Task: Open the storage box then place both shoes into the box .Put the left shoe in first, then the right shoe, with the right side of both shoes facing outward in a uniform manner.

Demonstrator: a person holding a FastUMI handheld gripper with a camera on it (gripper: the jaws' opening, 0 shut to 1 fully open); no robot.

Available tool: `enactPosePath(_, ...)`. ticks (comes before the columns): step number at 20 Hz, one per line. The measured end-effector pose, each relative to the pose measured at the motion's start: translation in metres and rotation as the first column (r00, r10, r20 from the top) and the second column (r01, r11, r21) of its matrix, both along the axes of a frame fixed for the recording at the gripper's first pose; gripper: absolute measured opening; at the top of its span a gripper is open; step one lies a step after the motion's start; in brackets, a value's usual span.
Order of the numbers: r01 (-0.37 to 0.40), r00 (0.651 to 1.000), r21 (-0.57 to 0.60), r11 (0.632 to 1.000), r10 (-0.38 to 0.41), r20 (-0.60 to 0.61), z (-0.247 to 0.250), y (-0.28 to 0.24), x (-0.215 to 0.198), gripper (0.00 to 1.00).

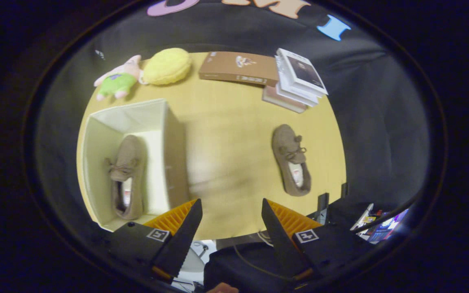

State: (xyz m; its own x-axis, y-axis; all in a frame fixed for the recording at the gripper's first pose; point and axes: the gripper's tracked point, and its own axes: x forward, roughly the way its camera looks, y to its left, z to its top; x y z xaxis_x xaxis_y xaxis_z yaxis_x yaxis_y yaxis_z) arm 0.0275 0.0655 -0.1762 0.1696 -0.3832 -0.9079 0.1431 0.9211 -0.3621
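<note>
In the gripper view, the gripper [231, 221] is held released and empty above the table [226, 122], one shoe [126, 175] already lying in the open storage box [173, 138] at left, so the second shoe [291, 160], well apart at right, is best grasped across its middle and laid alongside, matching in direction.

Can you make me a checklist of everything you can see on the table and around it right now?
Surface: yellow wooden table, bare in the middle.
Job's things: open storage box with one brown shoe in the box; the other brown shoe on the table lies apart from the box, beyond the tool.
Clutter: pink and green plush toy, yellow cushion, brown flat box, stack of books, all along the far edge.
Grippers: tool open, fingers holding nothing.
Cables: thin cable below the table's near edge.
Surroundings: black cloth wall.
</note>
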Motion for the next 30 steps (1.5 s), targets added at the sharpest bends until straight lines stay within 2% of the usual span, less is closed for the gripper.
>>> enactPosePath(9, 0.037, 0.989, -0.172, 0.984, -0.061, -0.135, -0.03, -0.148, -0.025, 0.97)
enactPosePath(13, 0.105, 0.984, -0.176, 0.979, -0.128, -0.125, -0.047, -0.198, -0.026, 0.95)
enactPosePath(18, 0.101, 0.98, -0.129, 0.986, -0.121, -0.158, -0.084, -0.237, -0.019, 0.91)
enactPosePath(20, 0.079, 0.984, -0.078, 0.994, -0.09, -0.155, -0.105, -0.24, -0.01, 0.83)
enactPosePath(23, 0.027, 0.984, -0.076, 0.997, -0.04, -0.173, -0.125, -0.255, -0.001, 0.72)
enactPosePath(26, 0.047, 0.986, -0.051, 0.998, -0.055, -0.16, -0.143, -0.264, 0.005, 0.61)
enactPosePath(30, 0.085, 0.99, 0.03, 0.996, -0.081, -0.118, -0.153, -0.252, 0.005, 0.46)
